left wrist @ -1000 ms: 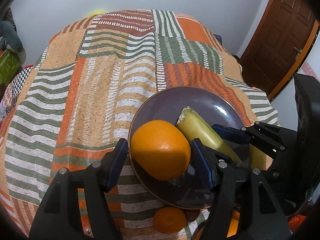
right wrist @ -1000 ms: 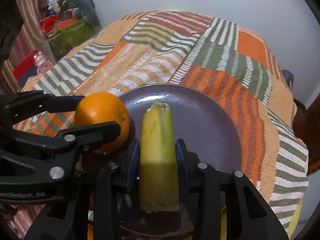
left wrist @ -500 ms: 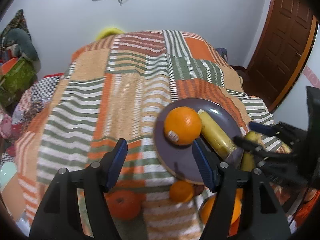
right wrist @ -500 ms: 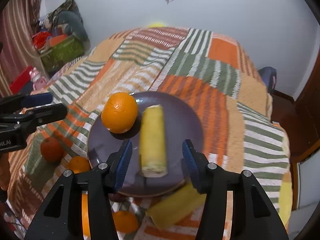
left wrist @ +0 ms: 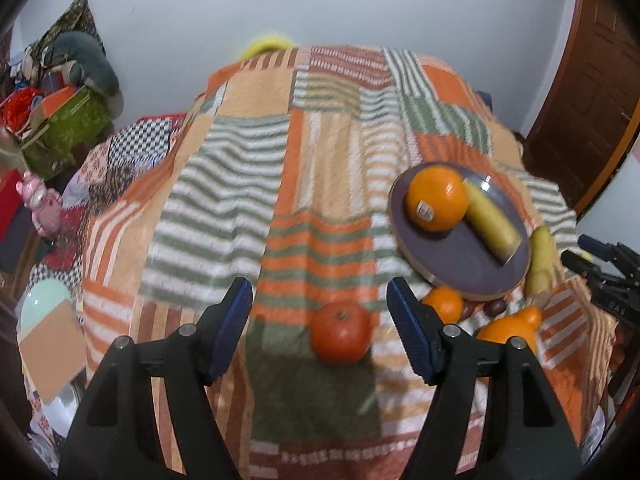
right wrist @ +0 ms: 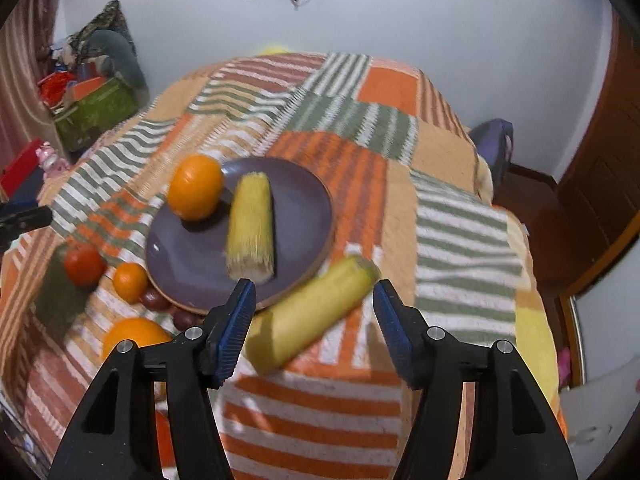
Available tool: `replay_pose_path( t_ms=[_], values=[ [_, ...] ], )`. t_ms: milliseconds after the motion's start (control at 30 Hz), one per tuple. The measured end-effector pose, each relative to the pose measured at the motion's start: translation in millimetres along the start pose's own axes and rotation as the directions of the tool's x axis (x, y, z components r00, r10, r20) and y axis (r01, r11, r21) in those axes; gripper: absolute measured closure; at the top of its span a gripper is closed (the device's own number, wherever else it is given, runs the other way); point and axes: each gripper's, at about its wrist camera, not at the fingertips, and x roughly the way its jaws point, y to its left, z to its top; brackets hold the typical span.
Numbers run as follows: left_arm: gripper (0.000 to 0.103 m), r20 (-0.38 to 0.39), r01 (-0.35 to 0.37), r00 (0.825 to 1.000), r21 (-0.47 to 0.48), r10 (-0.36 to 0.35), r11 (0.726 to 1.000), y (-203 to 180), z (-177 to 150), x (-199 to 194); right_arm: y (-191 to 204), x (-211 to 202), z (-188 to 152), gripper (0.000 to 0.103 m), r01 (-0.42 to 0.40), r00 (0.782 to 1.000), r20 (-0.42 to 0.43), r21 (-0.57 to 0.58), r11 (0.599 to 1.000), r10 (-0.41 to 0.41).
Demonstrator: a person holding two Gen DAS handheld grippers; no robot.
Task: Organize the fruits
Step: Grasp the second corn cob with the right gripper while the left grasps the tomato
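Both grippers tilt steeply down over the patchwork bedspread. The left gripper stands spread and empty above a red tomato. The right gripper has its jaws opening, nothing pinched, over a loose corn cob. The purple plate carries an orange and a second cob. Small dark fruits at the plate's near rim are blurred and partly hidden.
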Motion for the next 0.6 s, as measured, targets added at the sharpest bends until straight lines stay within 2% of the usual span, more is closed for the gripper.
replay_pose_path(
  t_ms=[200, 300, 400, 600],
  values=[
    [0.033, -0.066, 0.007, 0.998, 0.016, -0.006, 1.000, 1, -22, 20, -3, 14, -11, 0.045, -0.008, 0.999, -0.045, 0.031, 0.999, 0.009],
    [0.033, -0.084, 0.030, 0.996, 0.028, -0.027, 0.999, -4, -28, 28, 1, 16, -11, 0.037, -0.007, 0.999, -0.031, 0.045, 0.999, 0.009],
    [0.033, -0.095, 0.040, 0.995, 0.039, -0.036, 0.998, -9, -30, 35, 7, 24, -10, 0.036, -0.024, 0.999, -0.042, 0.045, 0.999, 0.026],
    [0.033, -0.114, 0.015, 0.993, 0.065, -0.007, 0.998, -18, -35, 51, 13, 39, -13, 0.036, -0.042, 0.997, -0.056, 0.076, 0.996, 0.047]
  ],
)
